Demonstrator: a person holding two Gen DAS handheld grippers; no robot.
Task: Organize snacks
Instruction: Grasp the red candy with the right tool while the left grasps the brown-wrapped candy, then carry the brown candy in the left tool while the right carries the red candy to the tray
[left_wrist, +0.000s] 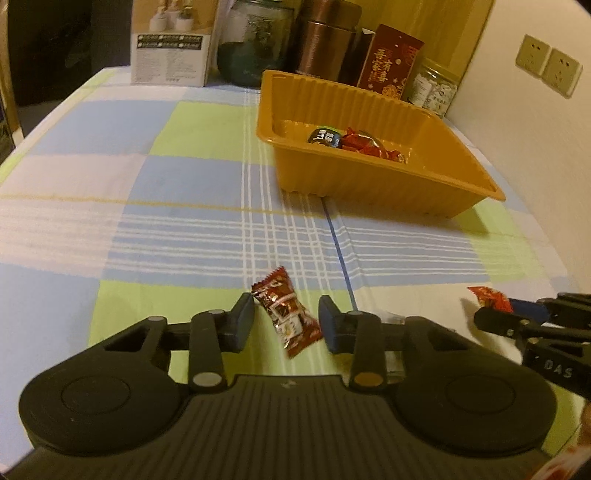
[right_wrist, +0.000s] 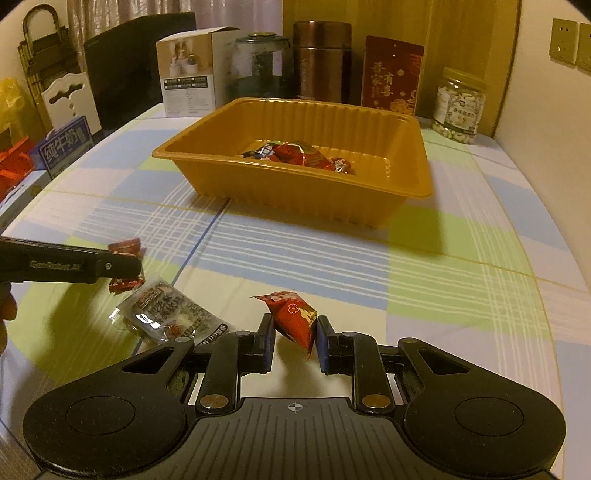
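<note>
While the left gripper (left_wrist: 286, 323) sits with jaws apart around a brown-red candy (left_wrist: 286, 314), that wrapper's long axis runs 11 to 5 o'clock on the checked tablecloth (left_wrist: 147, 221), neither pad clearly touching it. Right gripper (right_wrist: 293, 338) is clamped on a red candy (right_wrist: 293, 317), long axis 10 to 4 o'clock, tip down at 5. Clear snack packet (right_wrist: 166, 310) lies at 9 o'clock of it. Orange tray (right_wrist: 221, 184) with 3-4 candies sits at 12 o'clock.
</note>
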